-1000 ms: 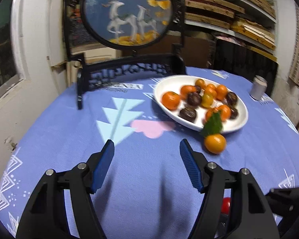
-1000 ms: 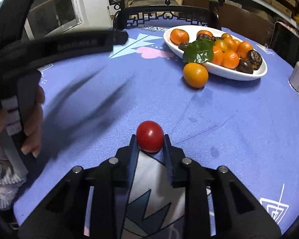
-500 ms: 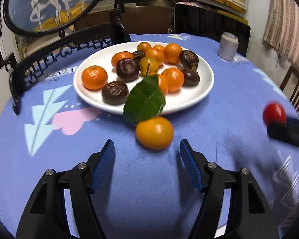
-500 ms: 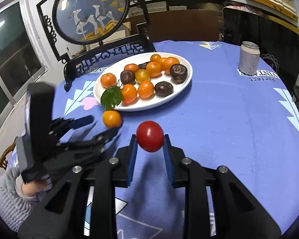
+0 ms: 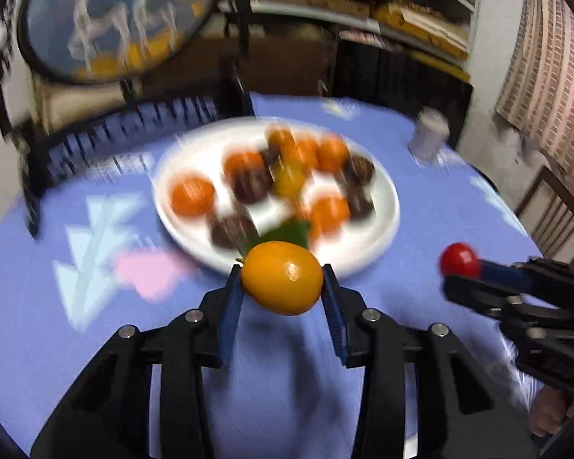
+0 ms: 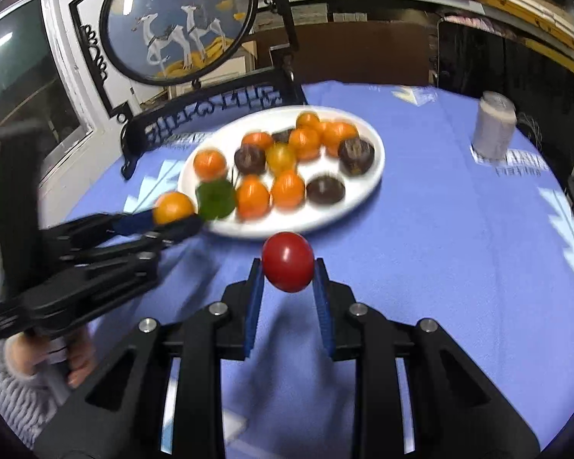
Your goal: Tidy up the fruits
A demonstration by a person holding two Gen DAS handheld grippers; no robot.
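Observation:
My left gripper (image 5: 283,281) is shut on an orange with a green leaf (image 5: 282,276) and holds it above the tablecloth, just in front of the white plate (image 5: 382,225). The plate holds several oranges and dark fruits. My right gripper (image 6: 288,267) is shut on a red tomato (image 6: 287,261) and holds it in the air near the plate's (image 6: 363,191) front edge. The left gripper (image 6: 172,216) with its orange (image 6: 172,206) shows at the left of the right wrist view. The right gripper (image 5: 463,267) with the tomato (image 5: 459,264) shows at the right of the left wrist view.
A drink can (image 6: 493,130) stands at the table's far right. A black stand with a round painted screen (image 6: 180,19) is behind the plate. A purple patterned cloth (image 6: 440,248) covers the round table. A wooden chair (image 5: 555,210) is at the right.
My left gripper closed on the leafy orange and lifted it off the cloth. My right gripper moved closer to the plate with the tomato still in it.

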